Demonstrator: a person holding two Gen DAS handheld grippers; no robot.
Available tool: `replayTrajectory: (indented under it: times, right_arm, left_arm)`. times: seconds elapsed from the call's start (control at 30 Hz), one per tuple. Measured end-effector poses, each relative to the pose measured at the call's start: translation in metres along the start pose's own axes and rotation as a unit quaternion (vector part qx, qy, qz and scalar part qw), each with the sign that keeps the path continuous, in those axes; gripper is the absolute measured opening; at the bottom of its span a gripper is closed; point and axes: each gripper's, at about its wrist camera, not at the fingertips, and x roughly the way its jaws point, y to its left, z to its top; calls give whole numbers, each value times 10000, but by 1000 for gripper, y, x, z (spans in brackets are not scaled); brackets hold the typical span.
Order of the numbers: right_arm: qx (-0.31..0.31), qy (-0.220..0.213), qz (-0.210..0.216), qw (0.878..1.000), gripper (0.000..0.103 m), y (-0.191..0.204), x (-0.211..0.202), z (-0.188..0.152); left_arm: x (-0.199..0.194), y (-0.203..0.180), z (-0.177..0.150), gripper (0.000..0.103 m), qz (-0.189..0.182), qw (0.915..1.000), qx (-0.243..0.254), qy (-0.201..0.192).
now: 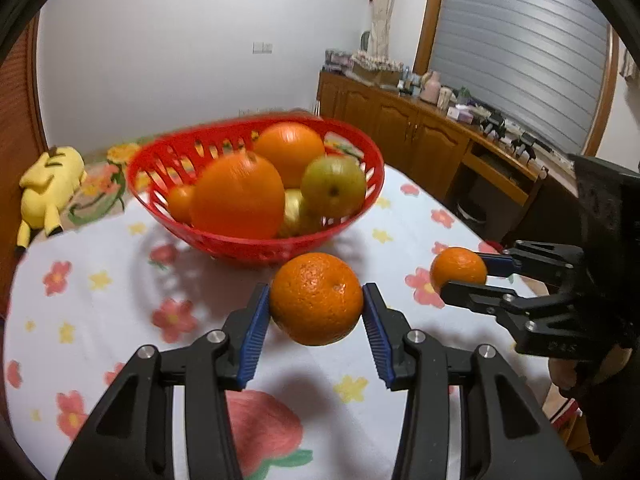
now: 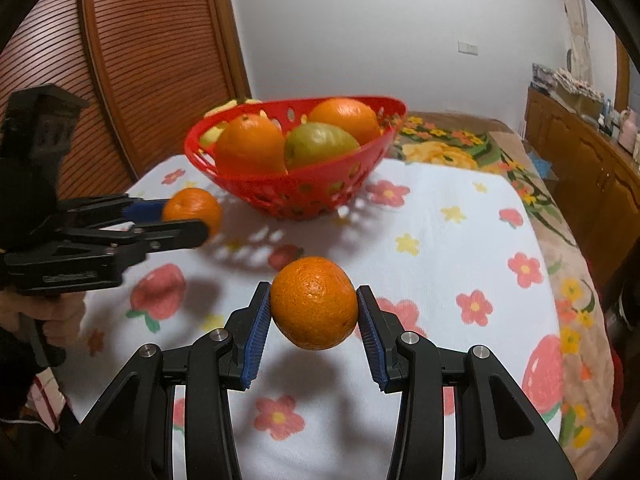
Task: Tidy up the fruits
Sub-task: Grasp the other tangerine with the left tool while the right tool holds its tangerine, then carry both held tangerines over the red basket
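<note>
A red slotted basket [image 1: 256, 248] stands on the flowered table and holds two big oranges [image 1: 238, 196], a small orange, a green apple [image 1: 334, 186] and a yellowish fruit. My left gripper [image 1: 316, 308] is shut on a mandarin [image 1: 316, 298], held above the cloth just in front of the basket. My right gripper [image 2: 314, 304] is shut on another mandarin [image 2: 314, 302], also above the cloth. The right gripper shows in the left wrist view [image 1: 460, 276] to the right of the basket. The left gripper shows in the right wrist view [image 2: 188, 216] left of the basket [image 2: 304, 196].
A yellow plush toy [image 1: 48, 188] lies at the table's far left. A wooden sideboard [image 1: 420, 132] with clutter runs along the right wall. A slatted wooden door [image 2: 132, 60] stands behind the table. The white flowered cloth [image 2: 440, 240] covers the table around the basket.
</note>
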Motion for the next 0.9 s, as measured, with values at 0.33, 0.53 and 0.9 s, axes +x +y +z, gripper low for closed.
replayTrajectory:
  times: [0.33, 0.53, 0.9]
  right_arm:
    - [-161, -361, 28, 9992, 43, 11, -12, 40]
    - [-313, -459, 128, 9984, 43, 20, -9, 64]
    - [-707, -385, 185, 9966, 43, 28, 28, 106]
  left_arm:
    - [-38, 15, 22, 45, 135, 9989, 29, -447]
    - [-45, 27, 29, 45, 225, 9983, 29, -541]
    - [-24, 63, 52, 45, 408, 9979, -112, -492]
